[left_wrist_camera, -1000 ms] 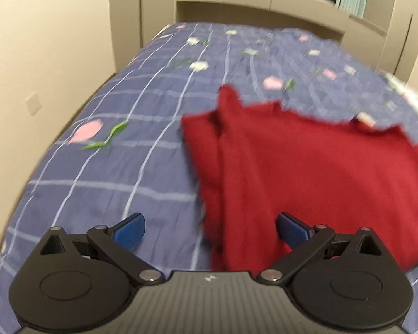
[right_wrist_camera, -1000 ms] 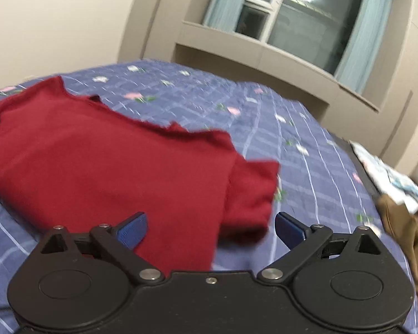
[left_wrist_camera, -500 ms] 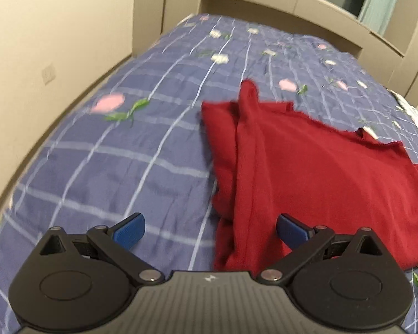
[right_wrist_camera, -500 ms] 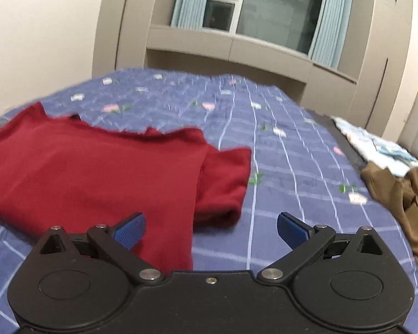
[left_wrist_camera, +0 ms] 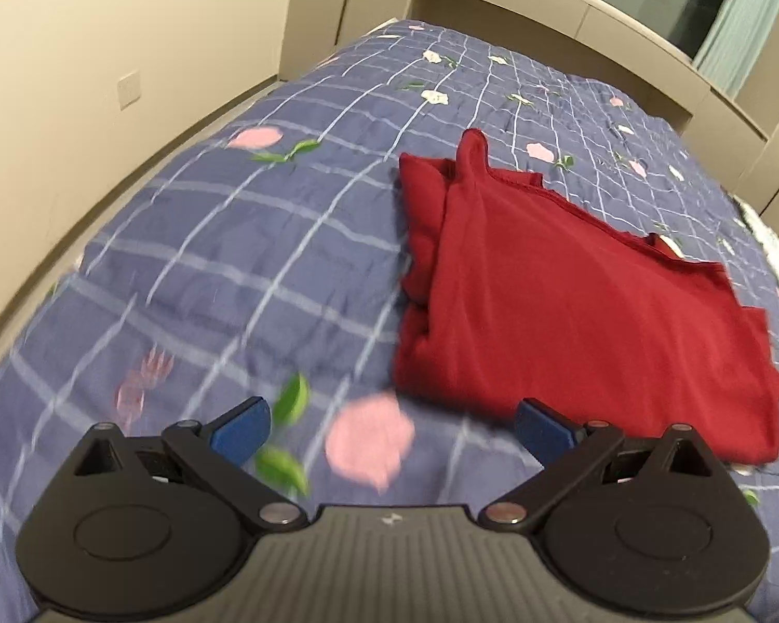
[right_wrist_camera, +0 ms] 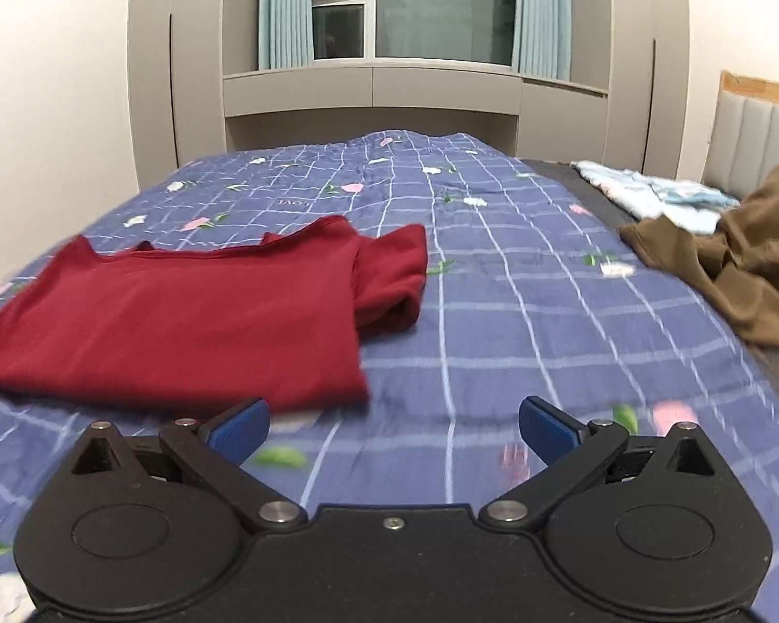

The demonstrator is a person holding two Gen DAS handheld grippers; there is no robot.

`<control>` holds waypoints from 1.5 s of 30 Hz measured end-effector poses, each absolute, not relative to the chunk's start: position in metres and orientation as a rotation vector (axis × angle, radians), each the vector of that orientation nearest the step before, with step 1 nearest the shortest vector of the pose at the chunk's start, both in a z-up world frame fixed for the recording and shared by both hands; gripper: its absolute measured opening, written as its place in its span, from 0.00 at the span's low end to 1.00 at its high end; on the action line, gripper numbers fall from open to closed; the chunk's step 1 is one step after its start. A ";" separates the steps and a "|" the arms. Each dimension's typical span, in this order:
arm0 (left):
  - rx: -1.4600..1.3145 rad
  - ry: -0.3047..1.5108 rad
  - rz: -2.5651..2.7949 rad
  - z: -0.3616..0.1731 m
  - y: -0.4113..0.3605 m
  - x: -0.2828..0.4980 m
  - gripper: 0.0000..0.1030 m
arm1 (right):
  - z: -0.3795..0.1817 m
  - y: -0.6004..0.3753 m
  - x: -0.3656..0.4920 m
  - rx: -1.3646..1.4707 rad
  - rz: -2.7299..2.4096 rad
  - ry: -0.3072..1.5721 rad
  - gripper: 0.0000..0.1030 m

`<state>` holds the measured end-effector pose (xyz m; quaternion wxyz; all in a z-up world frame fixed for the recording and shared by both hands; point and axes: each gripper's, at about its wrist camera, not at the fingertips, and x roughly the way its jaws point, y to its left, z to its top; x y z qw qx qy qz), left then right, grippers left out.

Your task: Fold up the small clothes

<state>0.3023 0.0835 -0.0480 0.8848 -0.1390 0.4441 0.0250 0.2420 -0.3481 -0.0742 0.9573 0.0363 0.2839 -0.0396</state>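
A dark red shirt (left_wrist_camera: pixel 571 301) lies flat on the blue checked bedspread (left_wrist_camera: pixel 233 270), its sides folded in. In the right wrist view the red shirt (right_wrist_camera: pixel 182 322) lies to the left with one sleeve folded under at its right edge. My left gripper (left_wrist_camera: pixel 389 428) is open and empty, just short of the shirt's near-left corner. My right gripper (right_wrist_camera: pixel 392 428) is open and empty, just short of the shirt's near-right corner. Neither gripper touches the shirt.
A brown garment (right_wrist_camera: pixel 727 270) and a light blue patterned cloth (right_wrist_camera: pixel 649 192) lie at the bed's right side by the headboard (right_wrist_camera: pixel 758 130). A wall (left_wrist_camera: pixel 78 78) runs along the left bed edge. Cabinets and a window (right_wrist_camera: pixel 389 21) stand behind the bed.
Both grippers have pulled back toward the near edge of the bed, so the shirt now lies beyond the fingertips instead of between them. The shirt itself has not moved.
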 end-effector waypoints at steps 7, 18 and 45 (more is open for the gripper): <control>-0.358 0.926 0.070 -0.052 0.074 0.254 0.99 | -0.079 -0.337 0.193 0.152 -0.074 0.562 0.99; -0.330 0.949 0.055 -0.060 0.060 0.227 0.99 | -0.094 -0.330 0.169 0.170 -0.071 0.600 0.99; -0.437 0.912 0.087 -0.074 0.057 0.313 0.99 | -0.066 -0.358 0.385 0.033 0.043 0.547 0.54</control>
